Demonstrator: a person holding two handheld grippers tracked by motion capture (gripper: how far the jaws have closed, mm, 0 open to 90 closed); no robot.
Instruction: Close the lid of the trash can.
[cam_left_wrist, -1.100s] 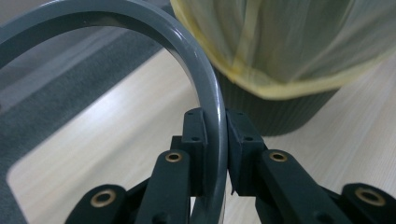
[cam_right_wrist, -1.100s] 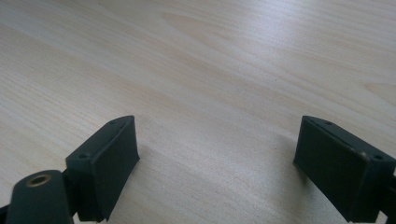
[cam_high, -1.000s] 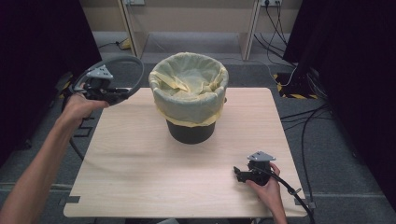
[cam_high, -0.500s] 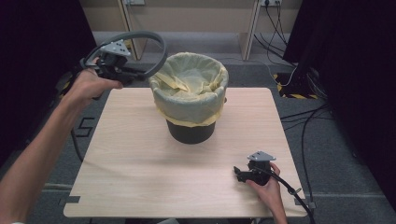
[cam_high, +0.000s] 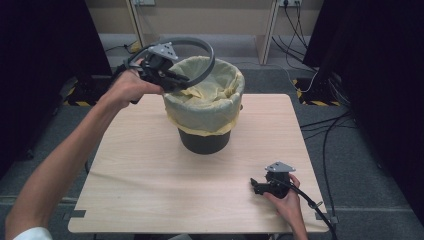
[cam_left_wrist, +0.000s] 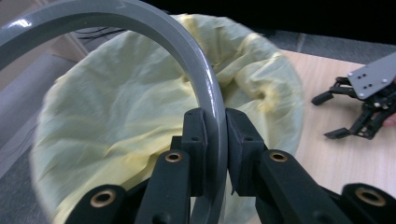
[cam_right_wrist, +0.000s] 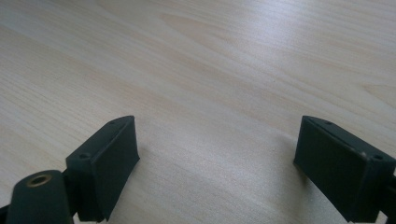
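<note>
Gripping a smooth grey ring (cam_high: 200, 55) in our left claw (cam_high: 177, 80), we hold it over the bin (cam_high: 205, 142) lined with a yellow bag (cam_high: 210, 100); our right claw (cam_high: 257, 186) rests wide on the desk (cam_high: 150, 175).

I see a pale wooden table (cam_high: 150, 190) bearing a black bin (cam_high: 204, 141) lined with a yellow bag (cam_high: 210, 100).

Left arm stretched forward and raised, left hand (cam_high: 127, 87) gripping the left gripper (cam_high: 172, 80), its jaws pinched tight with a thin gap between the pads, right hand (cam_high: 285, 200) low near the body, right gripper (cam_high: 257, 186) with jaws spread wide apart, nothing between them
</note>
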